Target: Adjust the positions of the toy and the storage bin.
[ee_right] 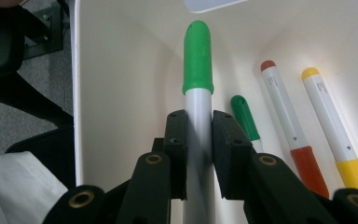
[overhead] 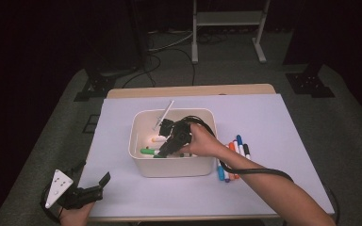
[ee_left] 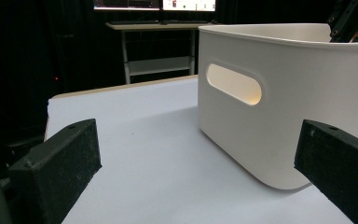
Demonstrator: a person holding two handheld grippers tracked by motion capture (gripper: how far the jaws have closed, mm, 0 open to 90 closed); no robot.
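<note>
1. A green-capped marker (ee_right: 198, 112) with a smooth white barrel is clamped between the two black jaws of the right claw (ee_right: 198, 135); its rounded cap is pointed deeper into the bin.
2. The marker is held inside the white plastic bin (overhead: 172, 167), near one wall, above the bin floor.
3. On that floor a second green-capped marker (ee_right: 244, 116), an orange-capped marker (ee_right: 289, 135) and a yellow-capped marker (ee_right: 333, 135) are laid side by side; small grey print on their barrels is too fine to be read.
4. The bin is smooth, round-cornered, with an oval handle slot (ee_left: 234, 84) cut in its side.
5. Just beside the bin, loose markers (overhead: 233, 157) with blue, orange and black caps are laid on the pale bench (overhead: 273, 122).
6. The left claw (overhead: 92, 188) is rested at the bench's near left corner, jaws wide apart, nothing between them.
</note>
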